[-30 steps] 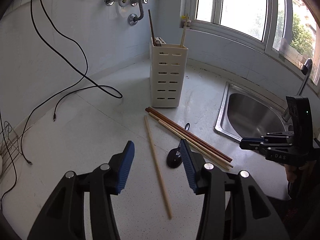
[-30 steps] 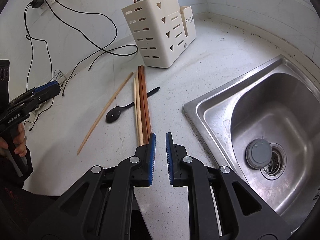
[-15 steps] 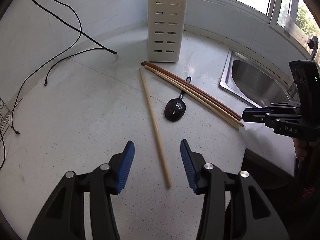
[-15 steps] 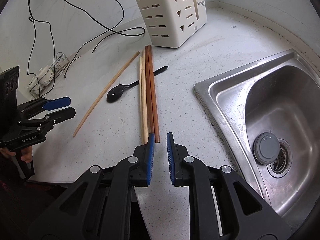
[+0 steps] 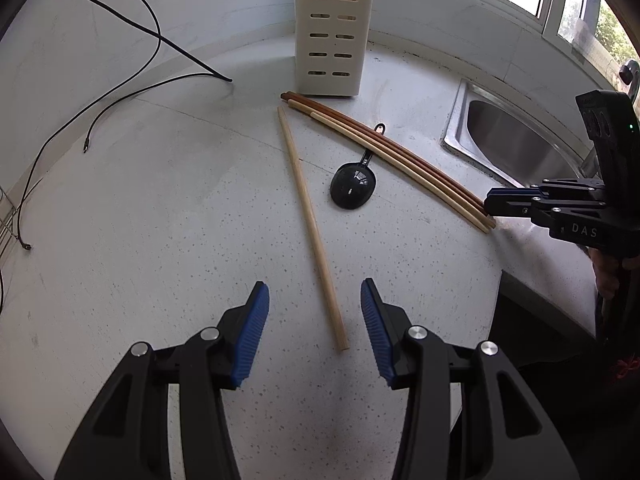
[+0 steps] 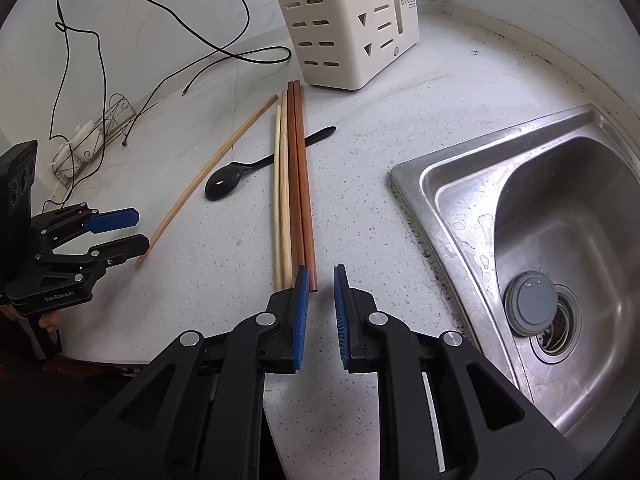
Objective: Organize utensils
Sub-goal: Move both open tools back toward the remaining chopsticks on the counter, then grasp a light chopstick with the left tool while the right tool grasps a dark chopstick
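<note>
A cream slotted utensil holder (image 5: 334, 40) (image 6: 344, 32) stands at the back of the counter. In front of it lie a bundle of two dark and two pale chopsticks (image 5: 400, 160) (image 6: 296, 180), a black spoon (image 5: 352, 190) (image 6: 224, 180) and a single pale chopstick (image 5: 308, 216) (image 6: 212, 172). My left gripper (image 5: 314, 292) (image 6: 136, 232) is open, its jaws on either side of the single chopstick's near end without touching it. My right gripper (image 6: 321, 276) (image 5: 490, 206) hovers at the near ends of the dark chopsticks, with only a narrow gap and nothing between the pads.
A steel sink (image 6: 408, 184) (image 5: 460, 136) with a grey drain plug (image 6: 532, 304) is set into the counter on the right. Black cables (image 5: 140, 40) (image 6: 200, 48) trail across the back left. A wire rack (image 6: 100, 120) stands by the wall. The counter's front edge runs just under both grippers.
My left gripper has sunk and tipped downward, so the single chopstick's near end now lies between its jaws. My right gripper has closed in on the near ends of the chopstick bundle.
</note>
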### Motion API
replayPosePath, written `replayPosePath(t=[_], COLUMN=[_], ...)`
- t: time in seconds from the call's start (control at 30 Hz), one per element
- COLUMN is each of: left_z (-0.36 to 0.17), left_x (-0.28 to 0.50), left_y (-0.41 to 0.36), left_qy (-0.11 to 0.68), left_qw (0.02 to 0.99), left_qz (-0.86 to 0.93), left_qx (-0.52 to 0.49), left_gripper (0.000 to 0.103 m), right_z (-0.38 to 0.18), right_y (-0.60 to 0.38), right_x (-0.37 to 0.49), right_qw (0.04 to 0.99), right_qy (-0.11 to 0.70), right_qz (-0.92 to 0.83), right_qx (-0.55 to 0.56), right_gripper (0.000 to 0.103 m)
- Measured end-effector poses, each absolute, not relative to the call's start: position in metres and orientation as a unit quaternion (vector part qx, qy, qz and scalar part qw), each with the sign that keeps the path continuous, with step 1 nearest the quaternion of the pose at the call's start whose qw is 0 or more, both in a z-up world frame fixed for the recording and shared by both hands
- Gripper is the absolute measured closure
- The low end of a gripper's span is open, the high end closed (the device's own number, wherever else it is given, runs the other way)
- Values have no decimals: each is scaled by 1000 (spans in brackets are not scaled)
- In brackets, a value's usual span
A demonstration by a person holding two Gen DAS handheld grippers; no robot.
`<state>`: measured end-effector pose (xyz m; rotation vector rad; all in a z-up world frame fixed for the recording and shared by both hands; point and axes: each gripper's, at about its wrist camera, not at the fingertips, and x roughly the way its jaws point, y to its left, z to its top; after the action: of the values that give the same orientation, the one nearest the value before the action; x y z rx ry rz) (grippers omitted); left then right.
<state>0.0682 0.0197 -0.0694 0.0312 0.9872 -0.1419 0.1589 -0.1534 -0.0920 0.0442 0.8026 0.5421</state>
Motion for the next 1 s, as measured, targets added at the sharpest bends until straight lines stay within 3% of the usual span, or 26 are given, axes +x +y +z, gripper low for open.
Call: replayPosePath(t=[0.57, 1.0], left_z=[-75, -74], left_x=[70, 57], left_y=[15, 17], left_qy=[476, 462], left_qw=[876, 882], left_qz=[-72, -76], left_qx=[26, 56], left_gripper=[56, 70], right_z=[-92, -92], right_y=[-165, -156], right_x=[163, 162], right_qw=[887, 888], right_qy=[385, 381], right_qz=[254, 258], right_qx=[26, 9], right_gripper=[90, 90])
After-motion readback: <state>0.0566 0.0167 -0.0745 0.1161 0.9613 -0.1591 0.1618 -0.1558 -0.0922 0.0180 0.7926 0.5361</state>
